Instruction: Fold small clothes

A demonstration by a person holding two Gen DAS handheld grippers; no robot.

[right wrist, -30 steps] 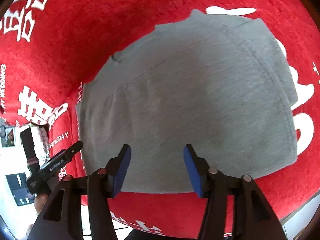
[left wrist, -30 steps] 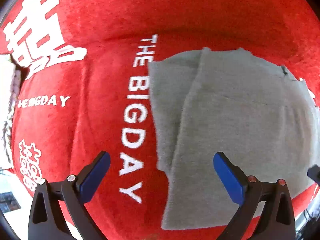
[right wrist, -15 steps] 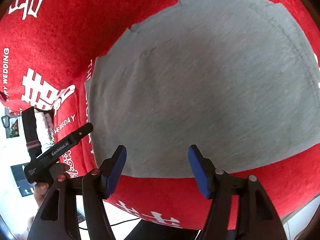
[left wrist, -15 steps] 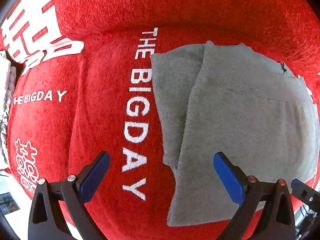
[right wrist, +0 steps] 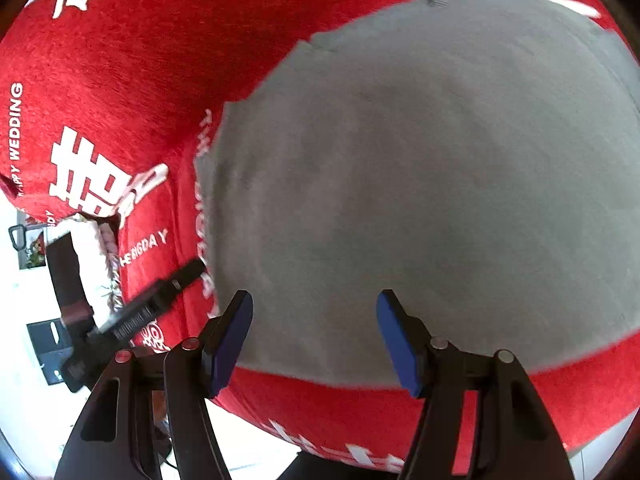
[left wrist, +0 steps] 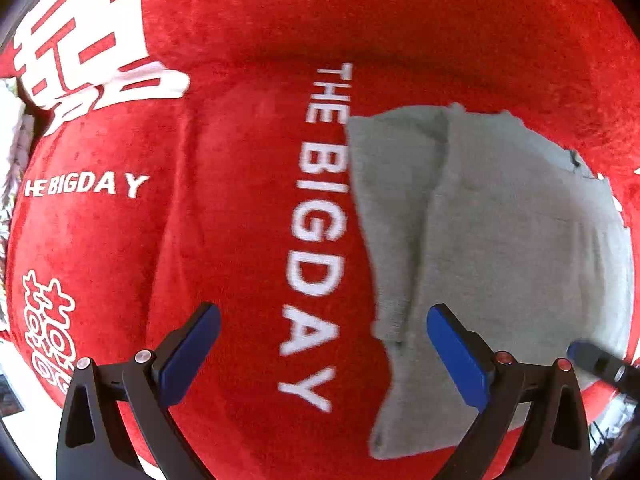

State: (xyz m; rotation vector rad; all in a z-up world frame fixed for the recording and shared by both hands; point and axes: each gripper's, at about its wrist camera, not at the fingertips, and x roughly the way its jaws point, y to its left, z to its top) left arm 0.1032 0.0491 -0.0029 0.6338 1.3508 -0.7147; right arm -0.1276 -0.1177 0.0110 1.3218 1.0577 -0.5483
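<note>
both grippers have come closer to the grey garment [right wrist: 420, 184], which lies flat on the red cloth [left wrist: 224, 240] so its edges are reachable; left gripper [left wrist: 320, 352] and right gripper [right wrist: 316, 332] jaws spread, empty.

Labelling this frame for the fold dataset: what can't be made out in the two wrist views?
- Grey garment, right wrist view: far edge cut by the fisheye rim; its type is unclear.
- Same garment, left wrist view: near corner hidden behind the left gripper.
- Whether the open right gripper touches the cloth: not discernible.
- Red cover: what it lies on is hidden.
- Items past its left edge, right wrist view: small, overexposed.
</note>
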